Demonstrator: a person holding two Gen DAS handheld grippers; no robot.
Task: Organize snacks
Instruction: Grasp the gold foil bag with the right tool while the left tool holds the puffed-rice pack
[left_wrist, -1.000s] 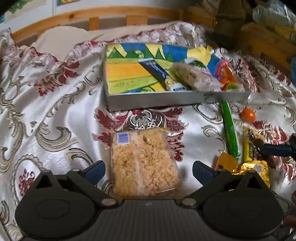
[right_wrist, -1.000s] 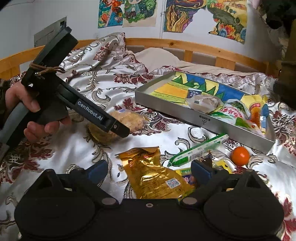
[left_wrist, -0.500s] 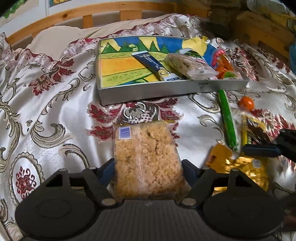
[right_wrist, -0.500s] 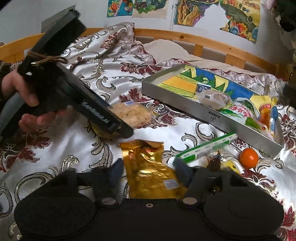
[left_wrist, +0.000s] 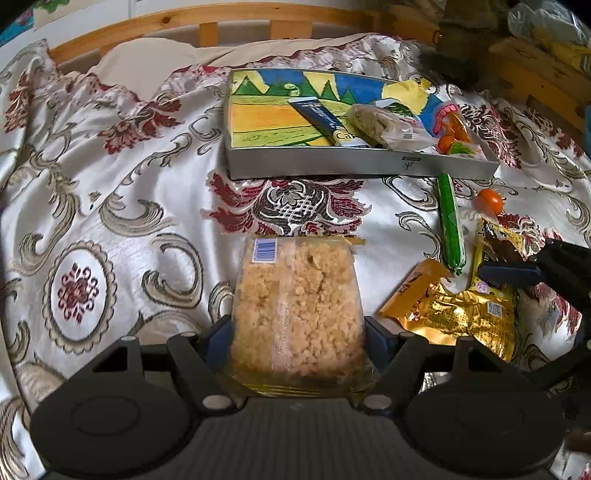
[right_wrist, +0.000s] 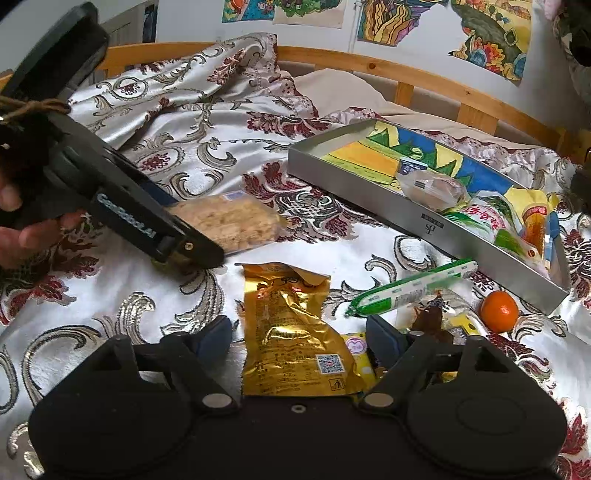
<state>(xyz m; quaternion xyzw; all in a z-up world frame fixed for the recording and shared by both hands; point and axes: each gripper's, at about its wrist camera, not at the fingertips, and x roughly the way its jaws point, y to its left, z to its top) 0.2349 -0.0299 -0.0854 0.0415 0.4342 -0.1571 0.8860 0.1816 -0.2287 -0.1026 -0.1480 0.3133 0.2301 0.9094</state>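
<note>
Bed with patterned bedspread (left_wrist: 122, 206) is the work surface; silver tray (left_wrist: 332, 166) sits at 12 o'clock in the left wrist view, about 2 o'clock in the right wrist view. Tray is partly loaded: a dark blue tube (left_wrist: 325, 120), a clear bag of pale snack (left_wrist: 384, 125) and several colourful packets at its right end. Left outside on the bedspread: clear rice-crisp pack (left_wrist: 295, 310), gold foil pouch (right_wrist: 295, 332), green stick snack (left_wrist: 450, 221), an orange (right_wrist: 498, 310) and some small yellow wrappers near it. Roughly half done, I'd say. Left gripper (left_wrist: 295, 339) at 6 o'clock is closing on the rice-crisp pack, pads against both its sides, pack low on the bedspread. Right gripper (right_wrist: 299, 336) straddles the gold foil pouch with jaws opening, a gap on each side, so no grip. Next by my read: both packs to the tray, then the small stuff.
</note>
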